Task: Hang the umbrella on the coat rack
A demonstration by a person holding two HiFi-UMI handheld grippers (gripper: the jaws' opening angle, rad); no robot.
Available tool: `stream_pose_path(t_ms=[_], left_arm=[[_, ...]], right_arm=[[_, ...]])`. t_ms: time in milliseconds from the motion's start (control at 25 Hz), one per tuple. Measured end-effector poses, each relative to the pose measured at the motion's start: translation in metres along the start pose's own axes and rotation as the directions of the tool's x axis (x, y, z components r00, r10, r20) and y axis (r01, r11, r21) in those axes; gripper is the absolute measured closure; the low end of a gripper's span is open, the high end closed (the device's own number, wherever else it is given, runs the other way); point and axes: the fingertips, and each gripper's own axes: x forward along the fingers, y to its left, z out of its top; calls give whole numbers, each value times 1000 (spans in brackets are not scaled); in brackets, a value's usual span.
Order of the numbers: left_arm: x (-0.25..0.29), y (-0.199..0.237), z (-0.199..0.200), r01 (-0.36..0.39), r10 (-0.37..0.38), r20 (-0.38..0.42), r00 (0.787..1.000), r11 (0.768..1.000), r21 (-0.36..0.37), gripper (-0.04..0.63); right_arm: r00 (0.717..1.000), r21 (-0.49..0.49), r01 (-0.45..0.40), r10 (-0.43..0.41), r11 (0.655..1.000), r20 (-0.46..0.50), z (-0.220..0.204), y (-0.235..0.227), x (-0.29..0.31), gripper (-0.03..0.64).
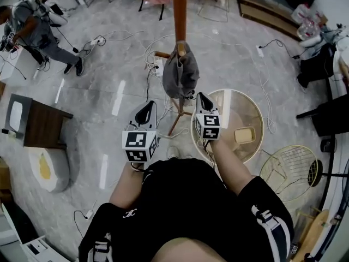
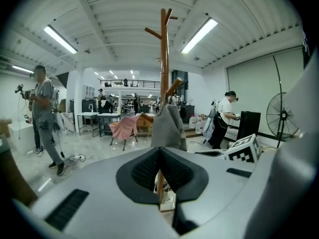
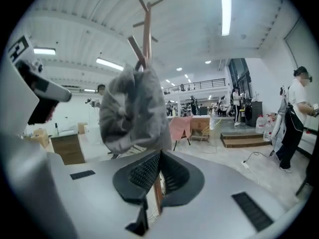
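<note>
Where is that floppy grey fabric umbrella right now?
In the head view, the grey fabric umbrella hangs from a peg on the tall wooden coat rack, straight ahead of the left gripper and right gripper, held by neither.

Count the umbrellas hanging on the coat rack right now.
1. A grey umbrella hangs from a side peg partway up the wooden coat rack. No other shows, though the rack's far side is hidden.

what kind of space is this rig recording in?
Probably a big open lab or workshop hall: cables trailing across the polished floor, ceiling strip lights, a pedestal fan, another person standing nearby.
</note>
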Motion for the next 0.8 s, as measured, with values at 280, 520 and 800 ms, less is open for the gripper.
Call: stream_pose_path(t_ms=[280, 520, 800], left_arm=[[20, -42, 4, 143, -143, 27, 989, 990, 15, 578], [29, -71, 11, 211, -212, 47, 976, 977, 30, 578], [31, -83, 13, 229, -231, 48, 972, 972, 43, 578]], right_arm=[[992, -6, -12, 13, 1000, 125, 65, 6, -68, 604], [987, -5, 51, -50, 999, 155, 75, -12, -97, 603], [985, -34, 53, -47, 998, 165, 76, -13, -107, 603]])
